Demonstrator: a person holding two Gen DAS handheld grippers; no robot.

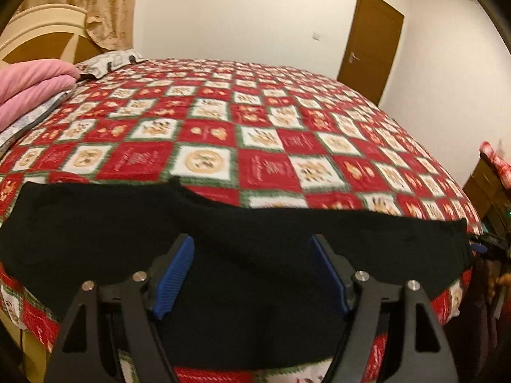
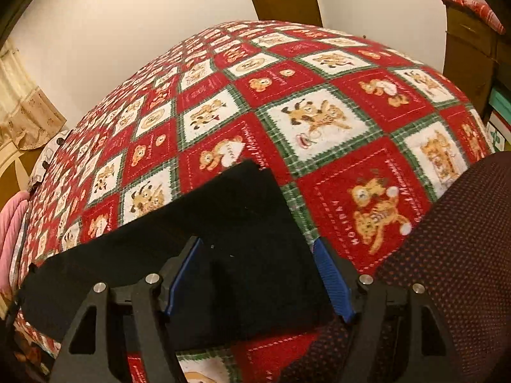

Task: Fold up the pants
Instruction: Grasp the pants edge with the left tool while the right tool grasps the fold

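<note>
Pants: I see the black pants (image 1: 242, 233) as a matte, soft, dark band lying flat along the near edge of the bed, under both of my grippers; the weave is too dark to read.
Pants shape: from the left wrist they run as a long strip from 9 o'clock to 3 o'clock with a small notch in the top edge; from the right wrist (image 2: 242, 223) I get a squared corner pointing to 12 o'clock.
Left gripper: my left gripper (image 1: 252, 274) hangs over the cloth with its jaws wide and nothing pinched; the blue pads (image 1: 174, 282) are ribbed, the arms black with silver pins.
Right gripper: my right gripper (image 2: 258, 281) also stands wide apart, straddling the pants' end without pressing it; one pad sits over black cloth, the other at the cloth's right edge.
Bedspread: the quilted bedspread (image 1: 271, 134) is fuzzy, in red and white squares with green plaid borders and bear prints.
Only left view: folded pink blankets (image 1: 35, 86) at 9 o'clock, a rounded cream headboard (image 1: 41, 32) at 10 o'clock, a brown door (image 1: 370, 44) at 1 o'clock.
Only right view: a dark fabric with red dots (image 2: 447, 239) at 4 o'clock, lying against the bedspread; I cannot tell what it is.
</note>
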